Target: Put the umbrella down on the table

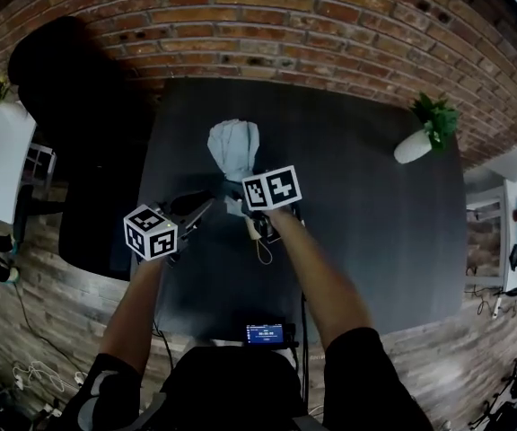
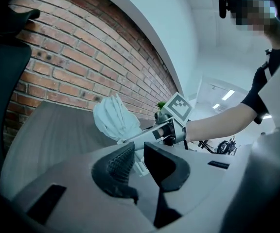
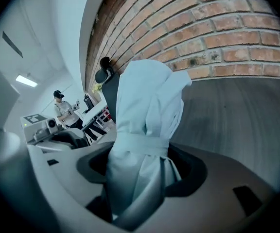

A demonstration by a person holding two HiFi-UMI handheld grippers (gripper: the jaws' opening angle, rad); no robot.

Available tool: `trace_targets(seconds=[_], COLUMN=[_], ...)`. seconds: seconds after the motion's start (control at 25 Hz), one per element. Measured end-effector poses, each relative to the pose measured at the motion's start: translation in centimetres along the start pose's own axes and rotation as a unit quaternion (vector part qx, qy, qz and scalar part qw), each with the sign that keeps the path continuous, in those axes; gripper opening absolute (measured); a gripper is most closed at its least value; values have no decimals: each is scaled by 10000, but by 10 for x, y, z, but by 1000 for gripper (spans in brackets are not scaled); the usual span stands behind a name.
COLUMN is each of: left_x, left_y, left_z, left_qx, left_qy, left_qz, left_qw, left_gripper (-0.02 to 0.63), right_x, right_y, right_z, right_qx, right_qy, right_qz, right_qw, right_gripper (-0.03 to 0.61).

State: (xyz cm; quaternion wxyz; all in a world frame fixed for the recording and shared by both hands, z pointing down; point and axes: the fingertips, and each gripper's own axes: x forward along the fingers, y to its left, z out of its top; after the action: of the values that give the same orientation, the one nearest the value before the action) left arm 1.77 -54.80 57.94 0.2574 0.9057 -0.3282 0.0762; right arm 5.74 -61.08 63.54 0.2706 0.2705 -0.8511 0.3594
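Observation:
A folded pale blue umbrella (image 1: 232, 146) lies lengthwise over the middle of the dark table (image 1: 375, 232), its tip toward the brick wall. Its handle and wrist loop (image 1: 260, 241) point back at me. My right gripper (image 3: 142, 164) is shut on the umbrella (image 3: 145, 110) just below its strap, one jaw on each side. I cannot tell whether the fabric touches the tabletop. My left gripper (image 2: 139, 149) stays just left of the handle end, and its jaws are a narrow gap apart with nothing between them. The left gripper view shows the umbrella (image 2: 113, 118) ahead of those jaws.
A potted plant (image 1: 420, 133) in a white pot stands at the table's back right. A black chair (image 1: 70, 88) sits off the left side, and the brick wall (image 1: 267, 25) runs behind. A small lit device (image 1: 265, 333) rests at the front edge.

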Motion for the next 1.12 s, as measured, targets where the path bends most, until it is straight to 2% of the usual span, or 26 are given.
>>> trace_targets(seconds=[0.16,0.52,0.84,1.12], left_x=[9,17,17,16], left_y=[23,40,42,29], left_z=[-6,-19,-23,-23], left_qx=[-346,-520,-563,-483], left_qy=[-39,76,142,202], left_qz=[191,337,305,91], left_qw=[9992,9980,9979,9986], left_gripper=[66,66,66,66], right_x=[23,51,58,46], right_y=[-19,-41,-38,-39], right_z=[-2,-6,-4,5], right_qx=[-377,-908,-1137,-1245], right_qy=[463,946,853,585], right_qz=[-197,-463,-502,-790], right_qw=[9980,9903,9886,9873], right_gripper=[298,298,299,359])
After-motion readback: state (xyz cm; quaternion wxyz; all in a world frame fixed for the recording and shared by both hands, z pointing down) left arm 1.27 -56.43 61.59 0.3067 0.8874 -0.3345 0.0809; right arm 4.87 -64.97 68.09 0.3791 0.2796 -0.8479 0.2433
